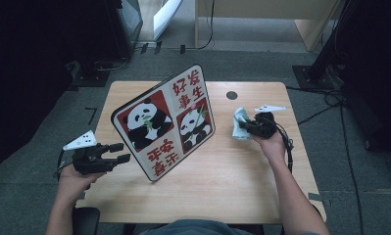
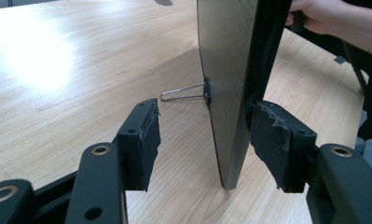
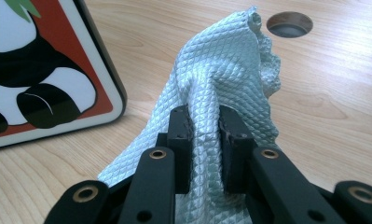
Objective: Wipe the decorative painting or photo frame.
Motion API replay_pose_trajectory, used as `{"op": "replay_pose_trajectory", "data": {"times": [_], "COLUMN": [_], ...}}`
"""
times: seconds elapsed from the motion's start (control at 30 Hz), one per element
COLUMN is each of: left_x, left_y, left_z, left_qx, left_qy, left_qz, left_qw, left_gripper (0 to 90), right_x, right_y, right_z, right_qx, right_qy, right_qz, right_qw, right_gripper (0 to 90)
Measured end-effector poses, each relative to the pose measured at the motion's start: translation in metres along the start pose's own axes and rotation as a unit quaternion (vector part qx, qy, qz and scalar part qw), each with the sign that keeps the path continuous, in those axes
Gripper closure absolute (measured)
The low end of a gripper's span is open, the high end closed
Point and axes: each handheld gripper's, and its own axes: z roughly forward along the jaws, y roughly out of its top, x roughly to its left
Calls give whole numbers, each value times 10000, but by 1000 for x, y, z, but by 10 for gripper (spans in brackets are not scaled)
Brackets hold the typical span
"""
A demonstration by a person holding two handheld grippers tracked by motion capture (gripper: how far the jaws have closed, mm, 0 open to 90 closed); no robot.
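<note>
Pale wood is spreading across the table [image 1: 222, 196], which is carrying everything here, with a round cable hole [image 1: 232, 95] sitting near its far edge, right of centre. Standing on the middle of it, slightly left, is the panda board [image 1: 164, 121], a large rounded panel that is leaning back and showing two pandas on red squares with red characters beside them; in the left gripper view its dark back [image 2: 225, 70] is facing the camera and a thin wire stand [image 2: 183, 92] is sticking out from it onto the wood. Near the left edge of the table the left gripper [image 1: 120, 152] is pointing toward the board's near left edge, and in its own view its jaws are standing apart on either side of that edge, the left pad clear of the panel and the right one close beside it, though I cannot tell whether it is touching. Over on the right side the right gripper [image 1: 243, 126] is clamping its jaws tight on a light blue quilted cloth [image 1: 239, 122], which is bunching up between the pads [image 3: 230, 149] and rising above them, well apart from the board and nearer than the hole.
</note>
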Motion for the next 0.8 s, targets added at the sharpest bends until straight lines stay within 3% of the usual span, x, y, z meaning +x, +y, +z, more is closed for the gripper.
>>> {"op": "replay_pose_trajectory", "data": {"times": [0.37, 0.8], "left_x": [13, 30], "left_y": [-5, 0], "left_z": [6, 22], "left_qx": [-19, 24], "left_qy": [324, 334], "left_qz": [-185, -264], "left_qw": [9993, 9991], "left_gripper": [410, 413], "right_x": [-12, -29], "right_y": [-9, -26], "right_z": [-6, -6], "right_qx": [-81, 47], "right_qy": [-170, -398], "right_qz": [77, 273], "right_qw": [9998, 9988], "right_gripper": [771, 769]}}
